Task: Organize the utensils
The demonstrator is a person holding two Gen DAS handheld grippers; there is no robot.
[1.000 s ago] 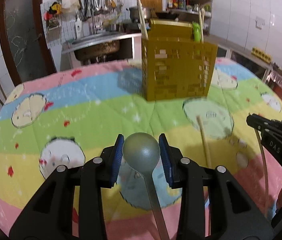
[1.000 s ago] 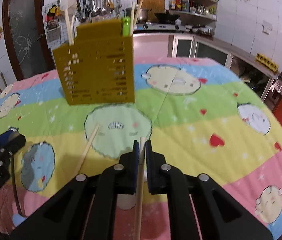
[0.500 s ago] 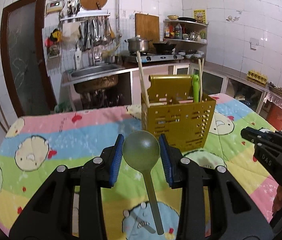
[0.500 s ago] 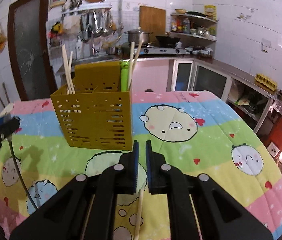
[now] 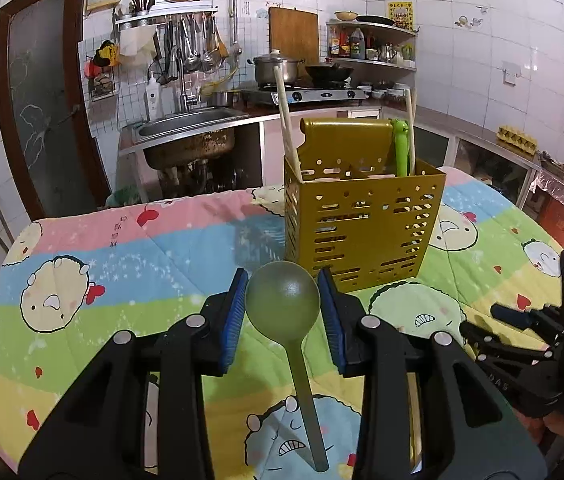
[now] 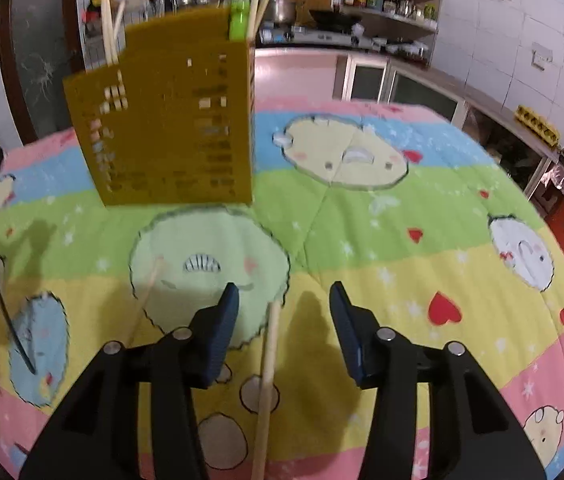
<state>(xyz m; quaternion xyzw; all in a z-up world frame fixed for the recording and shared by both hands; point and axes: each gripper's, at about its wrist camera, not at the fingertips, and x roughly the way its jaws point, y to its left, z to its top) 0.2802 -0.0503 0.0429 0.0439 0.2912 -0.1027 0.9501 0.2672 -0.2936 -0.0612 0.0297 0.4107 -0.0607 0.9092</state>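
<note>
Left claw point(image 5: 282, 312): part open, its blue pads pressed on either side of the ladle's bowl; it holds the ladle clear of the bench.
Ladle point(image 5: 282, 300): grey-green, bowl between the left claw's pads, handle hanging down and back beneath the claw toward the cloth.
Right claw point(image 6: 284, 320): jaws have just been opening and now stand well apart; nothing is gripped. One chopstick lies between them on the cloth, touching neither pad.
Chopstick point(image 6: 268, 372): pale wood, flat on the cloth, running from below the right claw forward to a tip between its fingers, nearer the left finger.
Second chopstick point(image 6: 147, 292): on the cloth to the left of the right claw, slanted, blurred.
Rack point(image 5: 362, 224): yellow, slotted, upright on the bench just ahead of the left claw and slightly right; ahead and left of the right claw.
Rack contents: chopsticks point(image 5: 287, 120) stand in its left corner, a green handle point(image 5: 401, 148) and more chopsticks in its right corner.
Bench point(image 6: 402, 240): covered by a striped cartoon cloth, under both claws.
Right claw seen from left camera: low at the right of the left claw, dark body with a green light.
Background: sink point(image 5: 190, 124) and stove far beyond the rack.
</note>
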